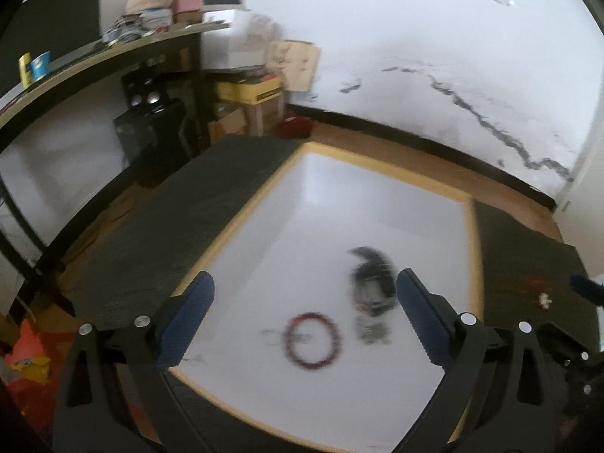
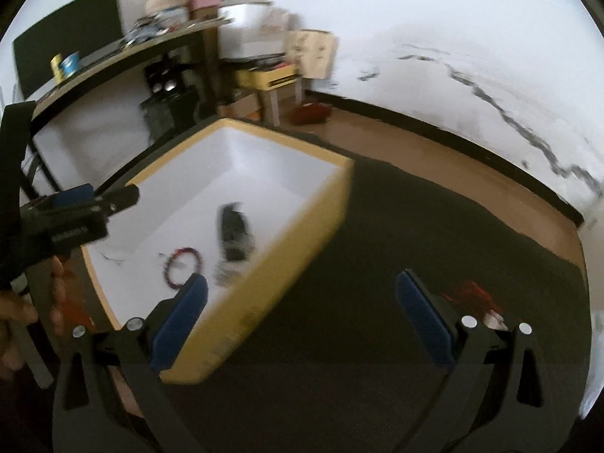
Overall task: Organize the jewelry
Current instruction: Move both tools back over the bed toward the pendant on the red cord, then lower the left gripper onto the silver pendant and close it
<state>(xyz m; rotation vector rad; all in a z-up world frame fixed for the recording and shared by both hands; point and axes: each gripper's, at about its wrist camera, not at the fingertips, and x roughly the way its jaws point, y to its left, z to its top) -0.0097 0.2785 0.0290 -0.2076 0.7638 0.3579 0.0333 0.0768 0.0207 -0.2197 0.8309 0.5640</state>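
A yellow-rimmed box [image 1: 241, 211] with a white inside sits on a dark mat. In it lie a red bead bracelet [image 1: 312, 340] and a dark watch [image 1: 372, 283] with a small silvery piece below it; both are blurred. My left gripper [image 1: 304, 304] hovers open and empty above the box. In the right wrist view the box [image 2: 287, 264], bracelet [image 2: 183, 267] and watch [image 2: 236, 236] are at left. My right gripper [image 2: 302, 300] is open and empty over the mat, beside the box. A small red item [image 2: 472, 298] lies on the mat by its right finger.
The dark mat [image 2: 415, 219] covers the floor around the box. A shelf desk [image 1: 94, 56] with clutter, stacked boxes [image 1: 256, 94] and a white wall stand behind. The left gripper [image 2: 75, 204] and the hand holding it show at the left of the right wrist view.
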